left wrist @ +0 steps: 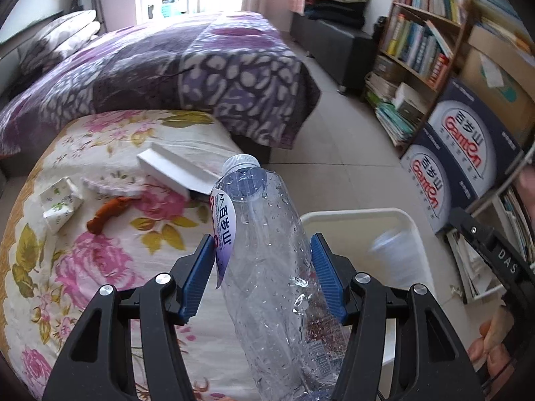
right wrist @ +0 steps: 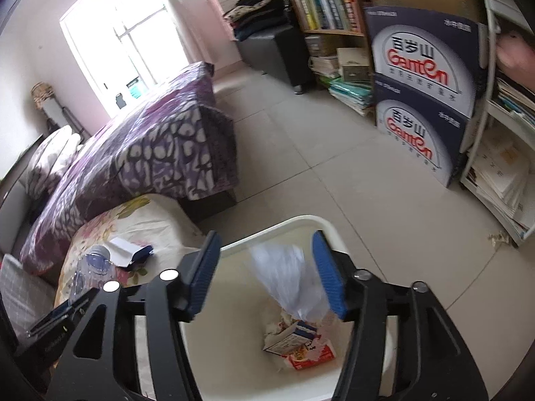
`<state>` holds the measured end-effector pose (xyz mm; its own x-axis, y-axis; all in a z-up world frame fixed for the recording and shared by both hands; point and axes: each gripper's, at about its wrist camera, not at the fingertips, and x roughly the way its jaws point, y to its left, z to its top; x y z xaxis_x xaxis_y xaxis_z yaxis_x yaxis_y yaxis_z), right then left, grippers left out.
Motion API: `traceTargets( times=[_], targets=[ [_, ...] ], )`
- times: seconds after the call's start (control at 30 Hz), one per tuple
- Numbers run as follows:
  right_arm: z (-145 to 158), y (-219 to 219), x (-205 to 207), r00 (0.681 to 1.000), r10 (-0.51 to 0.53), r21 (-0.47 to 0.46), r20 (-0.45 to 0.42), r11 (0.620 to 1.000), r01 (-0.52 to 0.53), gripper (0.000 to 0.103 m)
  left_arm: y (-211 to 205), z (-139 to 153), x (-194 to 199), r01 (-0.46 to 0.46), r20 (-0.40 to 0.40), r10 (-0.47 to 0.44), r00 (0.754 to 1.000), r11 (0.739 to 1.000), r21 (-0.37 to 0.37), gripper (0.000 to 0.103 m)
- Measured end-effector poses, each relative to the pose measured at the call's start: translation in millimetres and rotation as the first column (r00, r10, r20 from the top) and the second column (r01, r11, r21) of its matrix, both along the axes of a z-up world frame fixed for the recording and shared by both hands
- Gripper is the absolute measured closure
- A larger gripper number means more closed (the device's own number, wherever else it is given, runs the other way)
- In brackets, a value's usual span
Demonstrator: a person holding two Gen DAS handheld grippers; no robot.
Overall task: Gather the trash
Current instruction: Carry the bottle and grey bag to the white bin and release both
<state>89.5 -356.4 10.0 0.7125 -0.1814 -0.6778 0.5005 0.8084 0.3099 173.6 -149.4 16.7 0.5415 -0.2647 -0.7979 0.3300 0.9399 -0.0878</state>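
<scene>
My left gripper (left wrist: 262, 262) is shut on a clear empty plastic bottle (left wrist: 267, 260) with a white cap, held over the edge of the flowered table (left wrist: 100, 267) beside the white bin (left wrist: 411, 230). The bottle also shows in the right wrist view (right wrist: 88, 267). My right gripper (right wrist: 265, 274) is open above the white bin (right wrist: 234, 244). A blurred clear plastic bag (right wrist: 291, 280) hangs free between its fingers, over a small carton (right wrist: 291, 337) and red wrapper in the bin. On the table lie a white box (left wrist: 177, 167), an orange peel (left wrist: 107, 214) and a small folded carton (left wrist: 60, 204).
A bed with a purple patterned cover (left wrist: 167, 67) stands behind the table. Two stacked Ganten water boxes (right wrist: 424, 100) and a bookshelf (left wrist: 424, 33) line the right side. Tiled floor (right wrist: 317, 150) lies between them.
</scene>
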Motion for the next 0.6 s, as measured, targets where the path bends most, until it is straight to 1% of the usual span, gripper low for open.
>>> traceTargets(
  times=[0.17, 0.37, 0.47, 0.6],
  targets=[
    [2, -15, -10, 0.999, -0.036, 0.003, 0.005, 0.999, 0.036, 0.032, -21, 0, -7, 0.042, 0.002, -0.042, 0.999, 0.999, 0.005, 0.045],
    [3, -32, -22, 0.997, -0.073, 0.012, 0.010, 0.997, 0.073, 0.025, -44, -6, -16, 0.098, -0.025, -0.098, 0.995, 0.995, 0.000, 0.045],
    [3, -42, -29, 0.994, -0.105, 0.016, 0.011, 0.994, 0.105, 0.020, -56, -11, -19, 0.146, -0.063, -0.147, 0.987, 0.989, -0.032, 0.044],
    [3, -55, -38, 0.990, -0.143, 0.034, 0.016, 0.989, 0.142, 0.017, -67, -14, -23, 0.204, -0.098, -0.213, 0.972, 0.975, -0.089, 0.044]
  ],
)
